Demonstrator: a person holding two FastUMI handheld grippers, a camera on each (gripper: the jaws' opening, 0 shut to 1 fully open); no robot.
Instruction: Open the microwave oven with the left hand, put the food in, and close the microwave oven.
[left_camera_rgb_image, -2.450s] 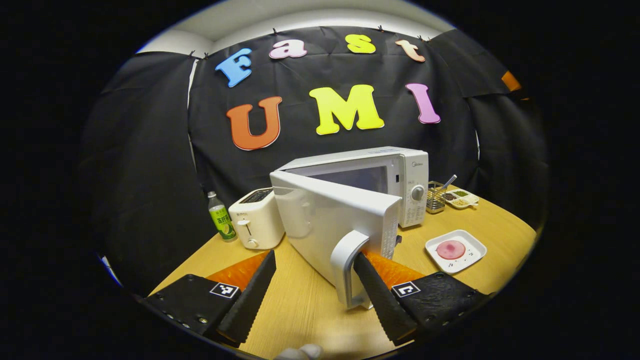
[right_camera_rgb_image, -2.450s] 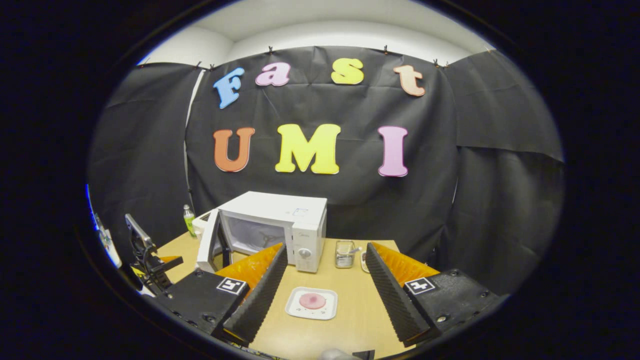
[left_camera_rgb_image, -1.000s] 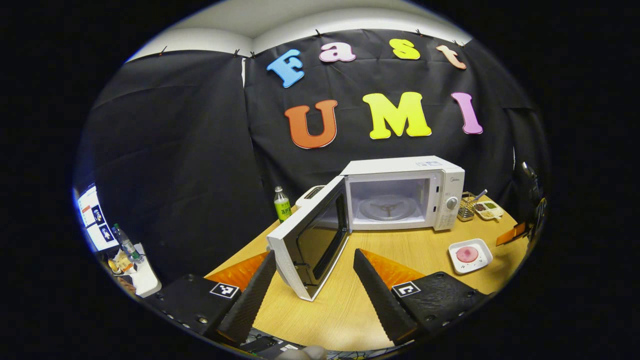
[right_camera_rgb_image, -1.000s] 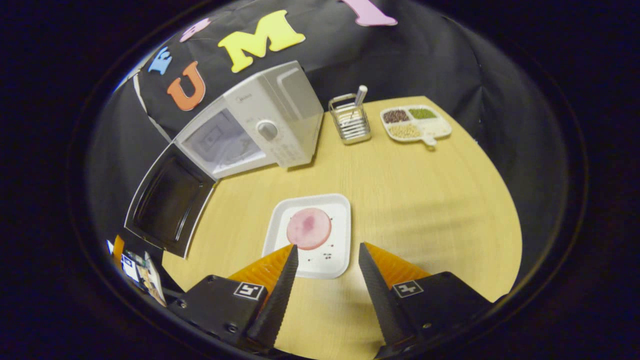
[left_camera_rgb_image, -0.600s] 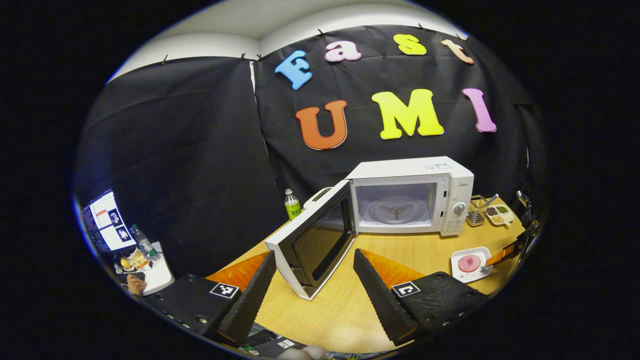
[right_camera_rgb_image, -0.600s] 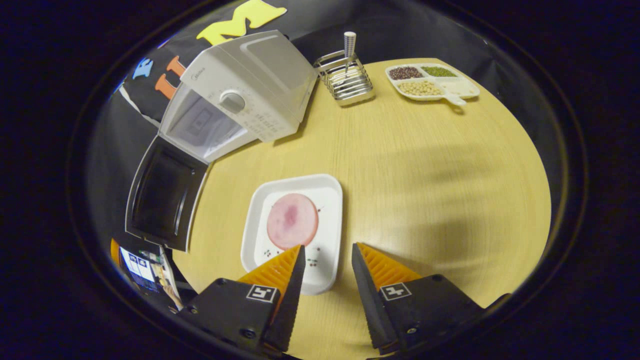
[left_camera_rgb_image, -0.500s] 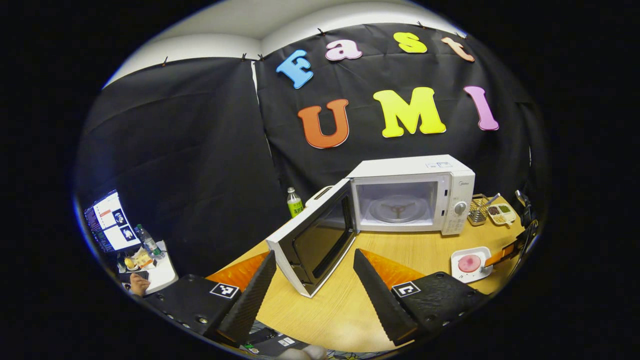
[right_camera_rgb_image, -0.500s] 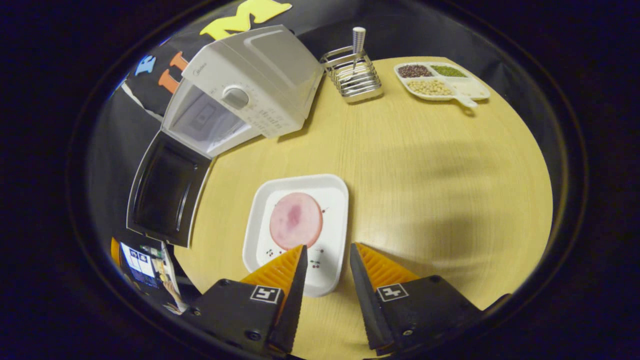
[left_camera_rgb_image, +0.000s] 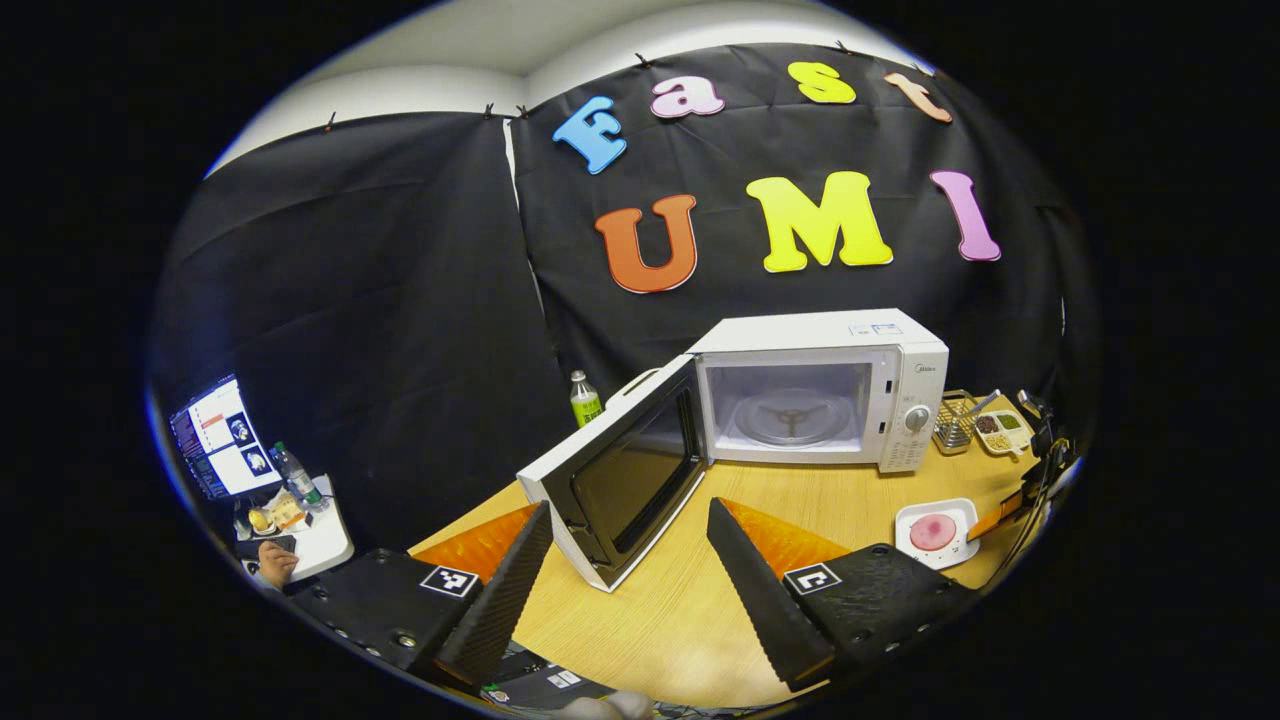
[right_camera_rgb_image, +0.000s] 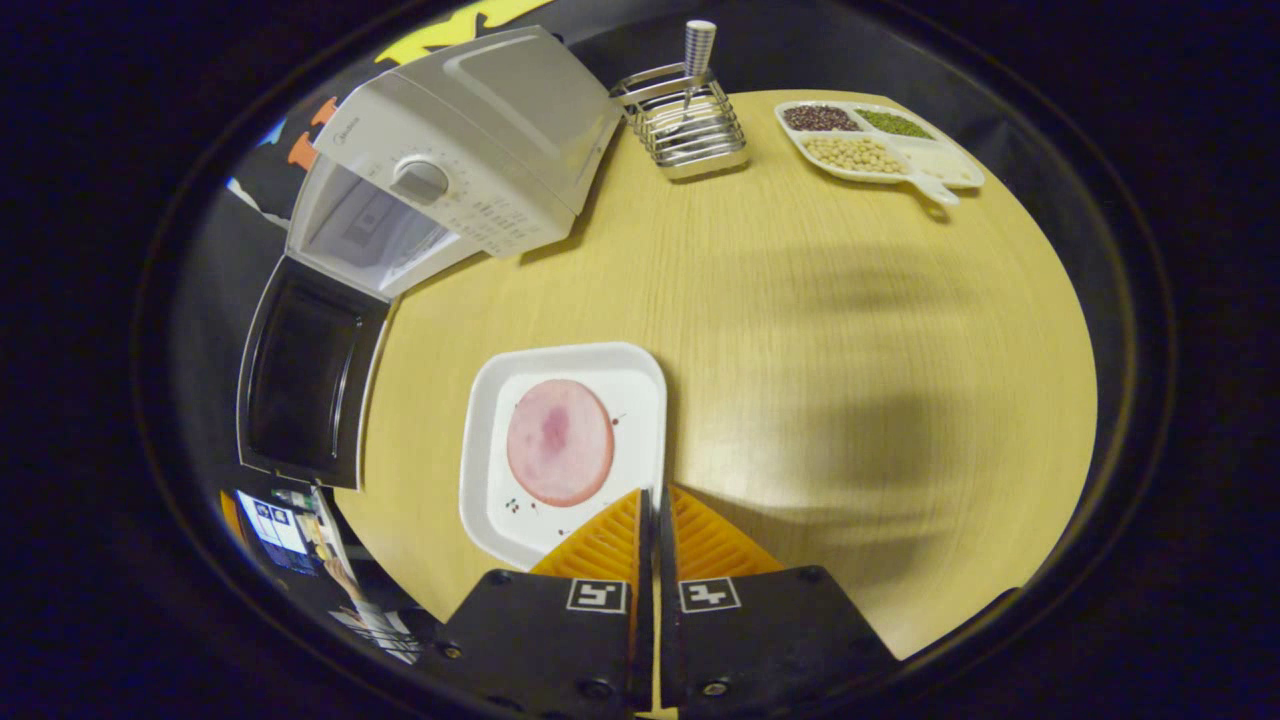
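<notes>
Microwave (left_camera_rgb_image: 815, 395) is your landmark: its door (left_camera_rgb_image: 615, 480) hangs wide to its left, with your left gripper (left_camera_rgb_image: 628, 580) before it, jaws wide and empty. Right of the microwave, on the bench (right_camera_rgb_image: 800, 330), your right gripper (right_camera_rgb_image: 652, 520) pinches the plate (right_camera_rgb_image: 560, 440) rim, apparently gripped. Next, lift level and carry the food (right_camera_rgb_image: 558, 441) into the cavity.

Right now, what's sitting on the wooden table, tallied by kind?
Appliances: 2, microwave and toaster, partly hidden by the door
Dishes: 2, food plate and divided tray
Bottles: 1, green bottle
Racks: 1, wire holder
Total: 6
</notes>
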